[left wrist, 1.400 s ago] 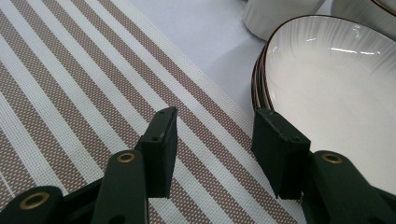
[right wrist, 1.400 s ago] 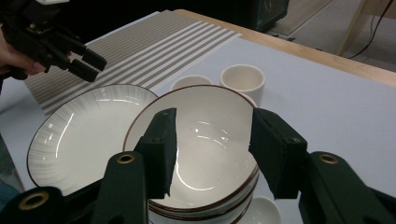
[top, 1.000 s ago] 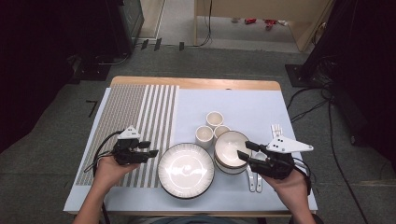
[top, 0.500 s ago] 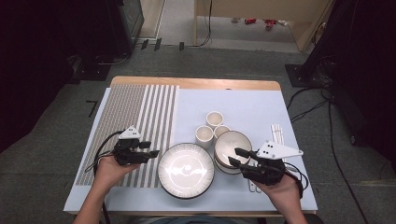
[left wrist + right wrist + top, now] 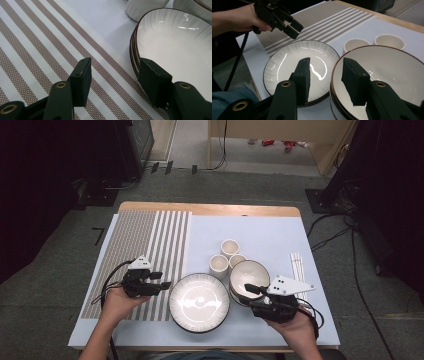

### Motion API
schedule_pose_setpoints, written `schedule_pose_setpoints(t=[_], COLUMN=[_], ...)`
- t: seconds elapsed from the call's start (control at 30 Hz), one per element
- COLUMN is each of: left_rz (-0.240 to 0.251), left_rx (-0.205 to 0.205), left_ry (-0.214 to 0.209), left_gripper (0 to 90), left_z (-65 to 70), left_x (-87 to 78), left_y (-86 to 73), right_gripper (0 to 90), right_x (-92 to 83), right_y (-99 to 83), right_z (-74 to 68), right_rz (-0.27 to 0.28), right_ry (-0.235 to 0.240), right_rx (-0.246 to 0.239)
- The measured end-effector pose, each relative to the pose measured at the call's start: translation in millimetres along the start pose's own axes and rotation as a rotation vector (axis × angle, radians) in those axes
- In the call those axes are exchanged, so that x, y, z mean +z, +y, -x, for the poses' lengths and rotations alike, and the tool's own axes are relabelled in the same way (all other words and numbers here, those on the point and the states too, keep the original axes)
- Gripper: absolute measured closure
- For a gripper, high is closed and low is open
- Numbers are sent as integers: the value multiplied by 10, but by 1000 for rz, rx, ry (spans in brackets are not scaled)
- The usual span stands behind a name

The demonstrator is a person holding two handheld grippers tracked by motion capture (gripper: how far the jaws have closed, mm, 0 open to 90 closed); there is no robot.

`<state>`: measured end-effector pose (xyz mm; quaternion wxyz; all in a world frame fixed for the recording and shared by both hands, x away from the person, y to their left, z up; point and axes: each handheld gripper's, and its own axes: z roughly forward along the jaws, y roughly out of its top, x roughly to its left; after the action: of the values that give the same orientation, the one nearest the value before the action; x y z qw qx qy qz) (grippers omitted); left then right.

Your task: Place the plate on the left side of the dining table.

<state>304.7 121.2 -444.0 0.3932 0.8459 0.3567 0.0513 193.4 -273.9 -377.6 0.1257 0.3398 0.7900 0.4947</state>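
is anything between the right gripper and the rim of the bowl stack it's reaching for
Nothing visible does. The right gripper has open jaws straddling the near rim of the stacked bowls, with bare air between its pads and the rim. The plates sit beside the stack on its left, and the left gripper hangs at their far edge.

A glossy white glazed ceramic plate [image 5: 199,302] with fine ribbing and a thin dark rim lies just beside the left gripper [image 5: 159,284], whose jaws are matt black plastic with brass-coloured rivets. Under that gripper is a coarse woven placemat [image 5: 145,245], brown and white striped, on a smooth matt pale sheet [image 5: 270,235]. Beside the right gripper [image 5: 253,291], stacked bowls [image 5: 250,275] share the shiny glaze; cups [image 5: 230,247] beyond look matt cream.
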Motion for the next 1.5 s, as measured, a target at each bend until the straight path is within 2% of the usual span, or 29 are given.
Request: schedule_pose_setpoints(t=[0.2, 0.37, 0.53, 0.8, 1.2, 1.5], left_rz=[9, 14, 13, 11, 9, 12], left_rx=[11, 3, -1, 12, 16, 14], left_ry=[-2, -6, -5, -14, -16, -14], left_gripper=[426, 404, 400, 398, 381, 381], left_z=[7, 7, 0, 36, 52, 54], left_x=[-5, -5, -11, 1, 15, 1], left_y=[5, 10, 11, 20, 21, 18], right_gripper=[553, 522, 552, 551, 521, 527], right_x=[20, 57, 107, 194, 309, 382], right_y=[-7, -22, -87, -145, -248, -356], right_z=[-34, -69, -125, -185, -260, -264], right_rz=[7, -3, -17, -34, -65, -86], right_ry=[21, 40, 60, 85, 87, 64], right_rx=[-3, -14, -18, -28, -47, -31])
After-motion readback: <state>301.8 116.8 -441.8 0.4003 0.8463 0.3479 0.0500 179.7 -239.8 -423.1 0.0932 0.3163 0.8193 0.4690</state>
